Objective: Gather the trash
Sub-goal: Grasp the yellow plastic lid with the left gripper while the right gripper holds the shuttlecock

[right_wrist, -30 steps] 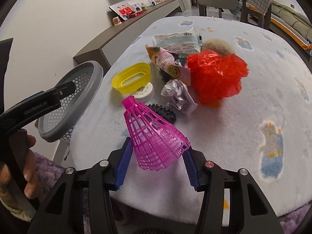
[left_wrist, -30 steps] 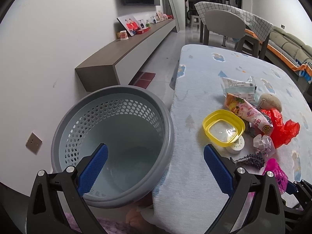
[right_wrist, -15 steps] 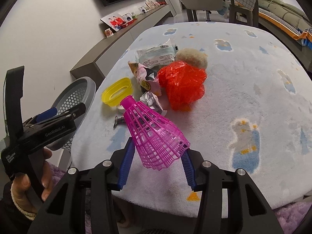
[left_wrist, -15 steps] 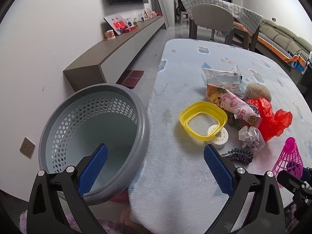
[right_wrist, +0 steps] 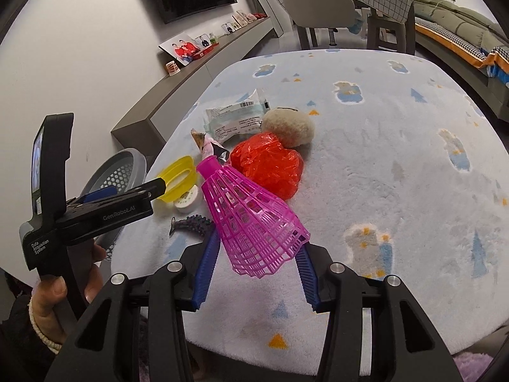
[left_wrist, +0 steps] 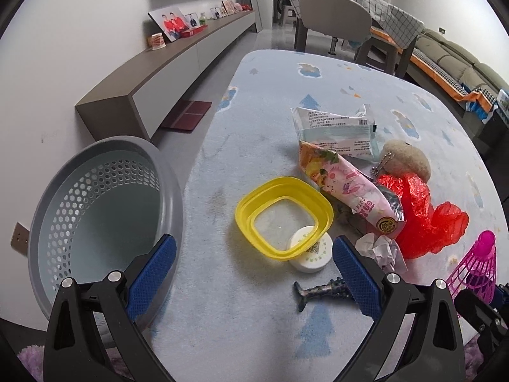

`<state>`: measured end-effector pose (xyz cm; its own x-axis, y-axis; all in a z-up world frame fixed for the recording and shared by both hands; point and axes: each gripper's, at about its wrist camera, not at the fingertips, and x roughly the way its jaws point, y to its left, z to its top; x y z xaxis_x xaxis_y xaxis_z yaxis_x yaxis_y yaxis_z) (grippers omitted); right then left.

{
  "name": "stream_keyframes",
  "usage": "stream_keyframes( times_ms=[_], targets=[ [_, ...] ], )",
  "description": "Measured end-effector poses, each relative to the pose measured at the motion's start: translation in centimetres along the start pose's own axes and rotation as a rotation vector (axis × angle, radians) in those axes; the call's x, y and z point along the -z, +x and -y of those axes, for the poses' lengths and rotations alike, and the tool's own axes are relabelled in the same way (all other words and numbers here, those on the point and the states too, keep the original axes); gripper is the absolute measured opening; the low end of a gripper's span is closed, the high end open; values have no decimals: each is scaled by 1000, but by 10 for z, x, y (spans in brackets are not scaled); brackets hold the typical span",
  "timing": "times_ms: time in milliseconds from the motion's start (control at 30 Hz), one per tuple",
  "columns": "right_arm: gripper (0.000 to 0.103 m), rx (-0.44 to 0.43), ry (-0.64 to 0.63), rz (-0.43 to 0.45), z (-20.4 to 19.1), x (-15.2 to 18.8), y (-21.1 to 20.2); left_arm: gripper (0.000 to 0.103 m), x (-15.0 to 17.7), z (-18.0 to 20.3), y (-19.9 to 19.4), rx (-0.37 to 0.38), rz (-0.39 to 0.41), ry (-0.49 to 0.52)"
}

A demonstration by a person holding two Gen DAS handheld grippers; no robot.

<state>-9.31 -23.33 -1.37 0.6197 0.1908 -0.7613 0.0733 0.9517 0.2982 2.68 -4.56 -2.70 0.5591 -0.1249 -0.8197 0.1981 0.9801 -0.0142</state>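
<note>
My right gripper (right_wrist: 256, 253) is shut on the skirt of a pink plastic shuttlecock (right_wrist: 251, 216), held above the near part of the table; the shuttlecock (left_wrist: 477, 264) also shows at the right edge of the left wrist view. My left gripper (left_wrist: 254, 270) is open and empty, over the table edge between the grey perforated basket (left_wrist: 173, 187) and the trash pile. Ahead of it lie a yellow lid (left_wrist: 283, 184), a white round cap (left_wrist: 310, 253), a dark spiky piece (left_wrist: 321, 288), crumpled paper (left_wrist: 385, 248), a snack wrapper (left_wrist: 346, 187) and a red plastic bag (left_wrist: 423, 219).
A wipes packet (left_wrist: 334, 130) and a beige plush ball (left_wrist: 404, 159) lie behind the pile. The table wears a pale blue fleece cover (right_wrist: 397, 159). The basket (right_wrist: 124, 165) stands off the table's left edge. A low wall shelf (left_wrist: 165, 76), chairs and a sofa lie beyond.
My left gripper has swung right, from over the basket to the table edge facing the trash. My right gripper has drawn back and up with the shuttlecock in it.
</note>
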Motion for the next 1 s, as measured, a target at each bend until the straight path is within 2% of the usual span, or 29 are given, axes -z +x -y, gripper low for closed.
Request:
stream_keyframes(
  times_ms=[667, 800, 1000],
  targets=[
    [45, -25, 22, -5, 6, -1, 3, 95, -17, 11, 49, 50, -75, -28],
    [45, -24, 22, -6, 6, -1, 3, 76, -16, 11, 53, 62, -93, -21],
    [45, -23, 13, -7, 4, 0, 5, 74, -13, 8, 45, 53, -63, -14]
  ],
)
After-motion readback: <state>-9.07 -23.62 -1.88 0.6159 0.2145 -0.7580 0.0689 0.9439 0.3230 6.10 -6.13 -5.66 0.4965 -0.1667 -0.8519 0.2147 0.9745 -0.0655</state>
